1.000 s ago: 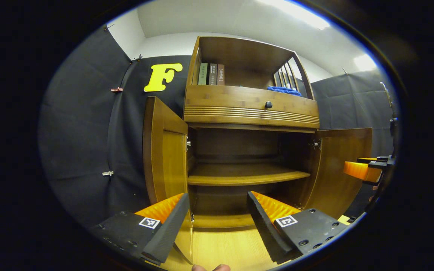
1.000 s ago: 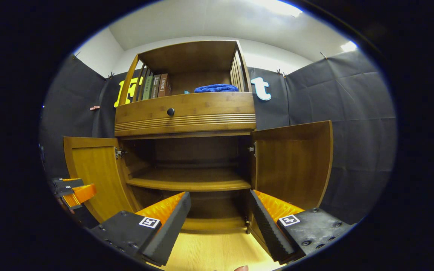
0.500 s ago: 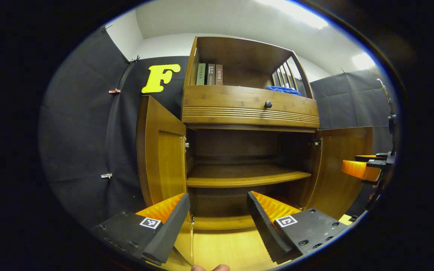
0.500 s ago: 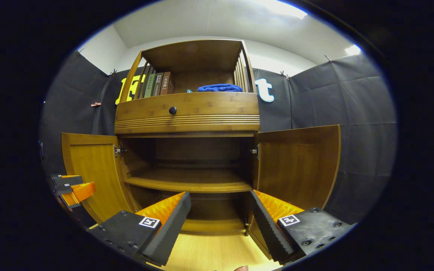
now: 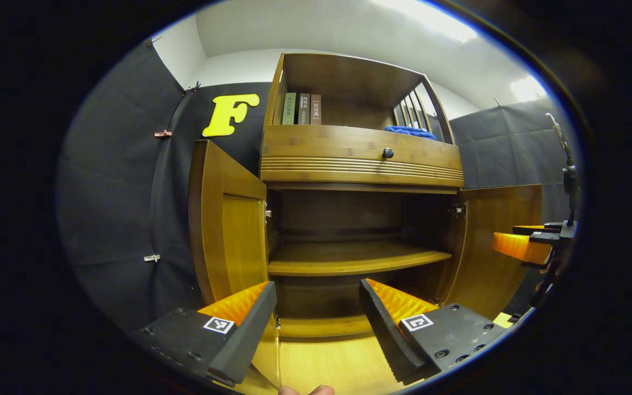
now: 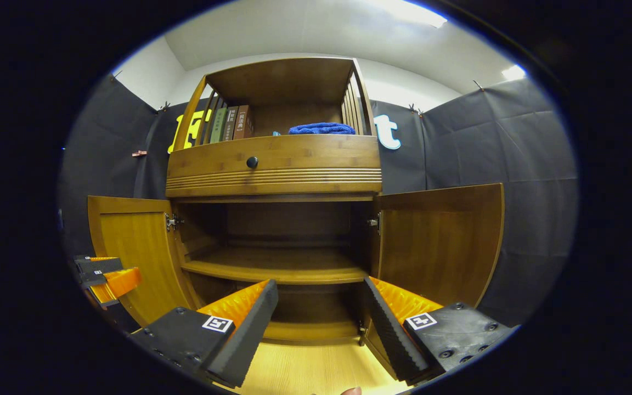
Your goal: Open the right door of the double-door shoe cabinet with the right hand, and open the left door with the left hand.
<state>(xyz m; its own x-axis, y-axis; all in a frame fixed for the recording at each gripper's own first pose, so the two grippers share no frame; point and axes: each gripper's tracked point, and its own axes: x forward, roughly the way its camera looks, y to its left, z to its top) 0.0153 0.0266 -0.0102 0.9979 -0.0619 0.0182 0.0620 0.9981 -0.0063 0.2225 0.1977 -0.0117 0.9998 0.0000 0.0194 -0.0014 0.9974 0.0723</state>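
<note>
Both doors of the shoe cabinet (image 6: pixel 272 164) are seen swung out. In the right gripper view the right door (image 6: pixel 436 241) stands at centre right and the left door (image 6: pixel 129 247) at lower left; in the left gripper view the left door (image 5: pixel 228 219) is seen nearly edge-on left of centre and the right door (image 5: pixel 500 241) at centre right.

The right tool (image 6: pixel 316 323) is held with its fingers spread wide at the bottom of its own view, nothing between them; it is also seen at the right edge of the left gripper view (image 5: pixel 524 247), just in front of the right door. The left tool (image 5: pixel 316 323) is likewise spread and empty, and it is seen at the lower left of the right gripper view (image 6: pixel 105 274), beside the left door.

The opening appears essentially done. To finish well, each door should be left resting fully outward without rebound, and each tool should be drawn straight back, clear of the panel edges, so that neither door is nudged toward closing. The left door looks less widely swung in the left gripper view, so a further light outward push on its free edge may be warranted.

Counted: two doors, one drawer with one dark knob (image 6: pixel 251 162), one inner shelf (image 6: pixel 277 266), three books (image 6: pixel 231 123) upright at upper left, one blue folded cloth (image 6: pixel 321 129) on the top shelf, and two tools.
</note>
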